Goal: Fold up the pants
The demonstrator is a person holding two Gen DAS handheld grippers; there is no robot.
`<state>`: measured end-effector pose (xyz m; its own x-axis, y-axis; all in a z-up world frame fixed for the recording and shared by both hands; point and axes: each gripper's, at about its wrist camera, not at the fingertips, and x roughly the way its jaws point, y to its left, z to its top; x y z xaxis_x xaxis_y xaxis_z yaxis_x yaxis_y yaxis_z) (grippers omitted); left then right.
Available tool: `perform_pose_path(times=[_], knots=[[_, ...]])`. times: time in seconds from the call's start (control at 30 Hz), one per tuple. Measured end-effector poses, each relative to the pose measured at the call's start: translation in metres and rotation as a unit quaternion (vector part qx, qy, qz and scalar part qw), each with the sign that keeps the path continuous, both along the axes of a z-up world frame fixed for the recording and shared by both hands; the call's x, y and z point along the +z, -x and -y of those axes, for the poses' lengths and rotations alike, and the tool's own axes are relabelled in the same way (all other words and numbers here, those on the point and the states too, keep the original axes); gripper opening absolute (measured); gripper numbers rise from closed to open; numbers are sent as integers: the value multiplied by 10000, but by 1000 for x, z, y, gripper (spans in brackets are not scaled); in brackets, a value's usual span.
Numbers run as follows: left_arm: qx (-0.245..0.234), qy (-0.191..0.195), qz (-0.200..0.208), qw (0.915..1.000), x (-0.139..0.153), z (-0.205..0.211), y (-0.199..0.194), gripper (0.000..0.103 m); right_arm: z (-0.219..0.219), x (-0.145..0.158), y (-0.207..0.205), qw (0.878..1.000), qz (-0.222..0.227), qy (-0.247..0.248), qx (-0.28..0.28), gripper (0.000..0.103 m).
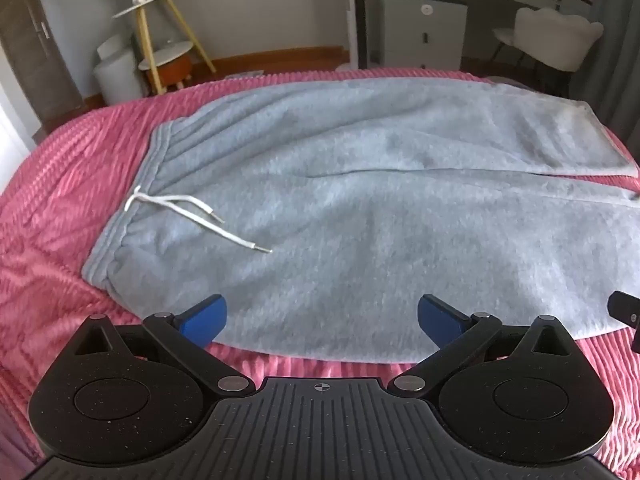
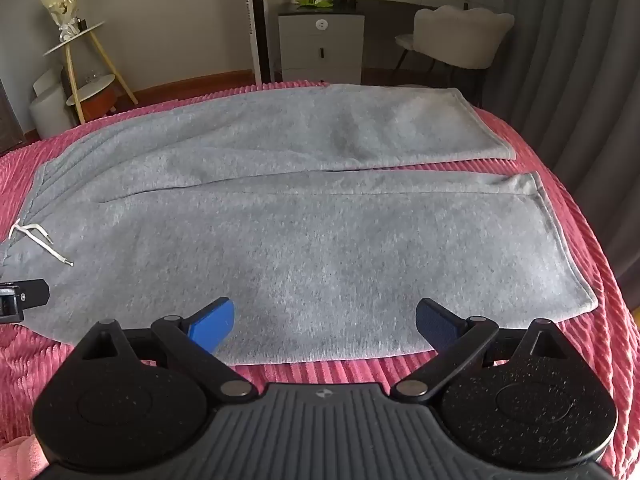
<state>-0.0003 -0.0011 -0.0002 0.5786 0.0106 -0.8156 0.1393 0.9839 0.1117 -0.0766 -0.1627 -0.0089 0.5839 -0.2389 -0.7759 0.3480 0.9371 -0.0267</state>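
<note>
Grey fleece pants (image 1: 360, 208) lie spread flat on a pink ribbed bedspread (image 1: 60, 208), waistband to the left with a white drawstring (image 1: 192, 212), both legs running to the right. My left gripper (image 1: 322, 322) hovers open over the near edge of the pants by the waist end, nothing between its blue pads. In the right wrist view the pants (image 2: 320, 220) fill the bed (image 2: 340, 370), leg hems at the right, drawstring (image 2: 38, 240) at the far left. My right gripper (image 2: 324, 326) is open above the near leg's edge, empty.
A black part of the other gripper shows at the right edge (image 1: 626, 312) and at the left edge (image 2: 22, 298). Beyond the bed stand a tiered side table (image 2: 86, 68), a white drawer cabinet (image 2: 320, 46), a chair (image 2: 456, 38) and grey curtains (image 2: 580, 80).
</note>
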Motion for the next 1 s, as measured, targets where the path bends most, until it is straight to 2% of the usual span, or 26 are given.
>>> perform_pose_path(times=[1.0], knots=[[14, 81, -121, 9999, -5, -2, 1, 103, 1, 2, 4, 10000, 26, -10, -24, 98]])
